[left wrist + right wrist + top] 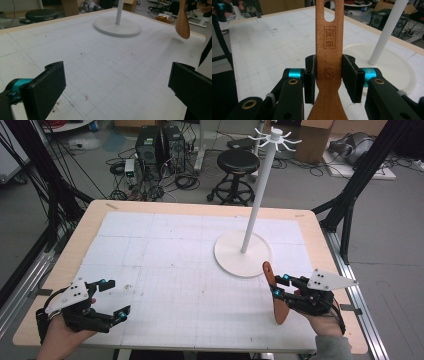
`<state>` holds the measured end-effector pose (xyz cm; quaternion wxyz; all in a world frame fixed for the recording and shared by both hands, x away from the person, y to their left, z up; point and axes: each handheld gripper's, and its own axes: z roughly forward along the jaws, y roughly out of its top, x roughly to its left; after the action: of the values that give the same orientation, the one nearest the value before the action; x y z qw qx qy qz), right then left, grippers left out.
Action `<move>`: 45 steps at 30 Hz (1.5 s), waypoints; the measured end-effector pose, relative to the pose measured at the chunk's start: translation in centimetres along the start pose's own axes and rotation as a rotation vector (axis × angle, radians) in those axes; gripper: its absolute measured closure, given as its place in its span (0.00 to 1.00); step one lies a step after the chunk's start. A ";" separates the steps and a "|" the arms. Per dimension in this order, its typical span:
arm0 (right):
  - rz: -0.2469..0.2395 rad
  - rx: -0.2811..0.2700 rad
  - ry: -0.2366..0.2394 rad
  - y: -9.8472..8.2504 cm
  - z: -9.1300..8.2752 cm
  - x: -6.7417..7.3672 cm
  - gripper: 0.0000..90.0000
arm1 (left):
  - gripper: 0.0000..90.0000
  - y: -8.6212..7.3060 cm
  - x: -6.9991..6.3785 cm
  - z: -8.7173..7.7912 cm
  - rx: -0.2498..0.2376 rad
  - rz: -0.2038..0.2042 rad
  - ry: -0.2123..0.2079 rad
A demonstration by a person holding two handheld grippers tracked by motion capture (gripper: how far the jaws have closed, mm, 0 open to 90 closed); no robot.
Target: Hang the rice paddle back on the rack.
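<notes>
My right gripper (280, 286) is shut on a brown wooden spatula (276, 295) near the table's front right. The spatula's handle points up and away and its broad blade hangs toward the person. In the right gripper view both pads of the right gripper (329, 75) press the spatula's (329, 50) narrow neck, below its hanging hole. A white hook stand (257, 200) with a round base (230, 257) rises just beyond. My left gripper (116, 298) rests open at the front left with nothing between its fingers. In its own view the left gripper (117, 82) faces the stand base (110, 27) and the spatula (182, 22).
A white gridded mat (175, 270) covers the wooden table (90, 220). Behind the table stand a black stool (238, 162), computer towers (160, 145) with loose cables, and black frame legs (350, 195) at the right.
</notes>
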<state>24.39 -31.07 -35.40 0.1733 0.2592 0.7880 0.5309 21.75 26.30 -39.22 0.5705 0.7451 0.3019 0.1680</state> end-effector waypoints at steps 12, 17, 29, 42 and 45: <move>0.015 -0.020 0.024 -0.1 -0.3 -0.5 0.72 | 0.02 0.2 -0.2 0.1 -0.003 0.007 -0.012; 0.036 -0.053 0.068 0.0 -0.6 -0.9 0.72 | 0.02 0.2 -0.2 0.3 -0.002 0.005 -0.015; 0.042 -0.117 0.104 0.7 -1.1 -1.9 0.72 | 0.02 0.3 0.0 0.1 -0.013 0.002 -0.011; 0.017 -0.114 0.112 3.4 -2.8 -2.9 0.72 | 0.02 0.3 -0.3 0.3 -0.011 0.008 -0.023; 0.014 -0.130 0.115 4.1 -3.1 -3.1 0.72 | 0.02 0.4 -0.4 0.3 -0.019 0.013 -0.031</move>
<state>26.18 -33.97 -30.41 0.1404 0.2220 0.7586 0.5963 21.75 25.74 -38.85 0.5808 0.7443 0.2866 0.1631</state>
